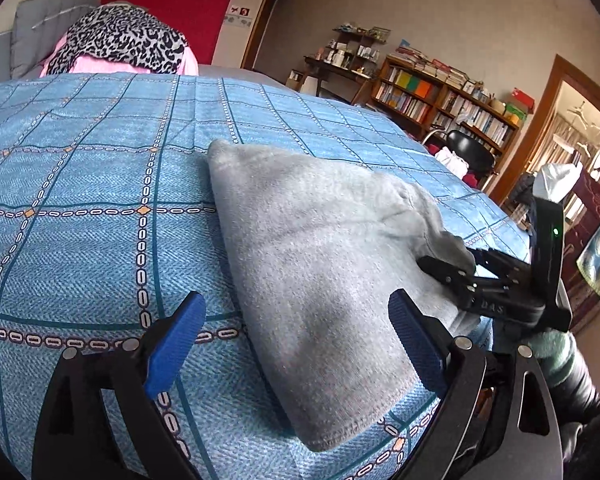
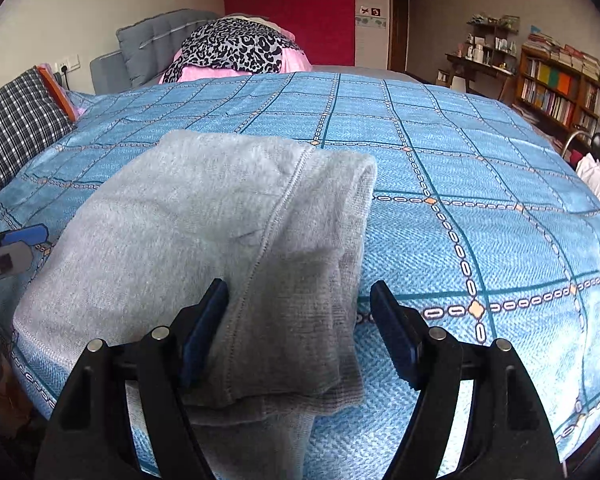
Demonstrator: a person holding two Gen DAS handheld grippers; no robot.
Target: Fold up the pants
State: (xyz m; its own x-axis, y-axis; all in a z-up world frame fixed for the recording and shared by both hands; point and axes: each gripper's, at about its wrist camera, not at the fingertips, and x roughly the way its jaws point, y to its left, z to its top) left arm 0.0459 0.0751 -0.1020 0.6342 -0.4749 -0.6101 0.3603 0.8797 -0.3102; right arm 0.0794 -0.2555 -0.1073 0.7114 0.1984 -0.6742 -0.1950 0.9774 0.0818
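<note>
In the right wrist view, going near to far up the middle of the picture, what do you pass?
right gripper, grey pants, blue checked bedspread, leopard-print cloth, red panel.

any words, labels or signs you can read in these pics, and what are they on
"D A S", faint, on the black body of the right tongs in the left wrist view.
Red and white stickers on the white panel beside the red wall panel: pictures only, too small to read.
Book spines on the bookshelf: too small and blurred to read.
Nothing else legible.
</note>
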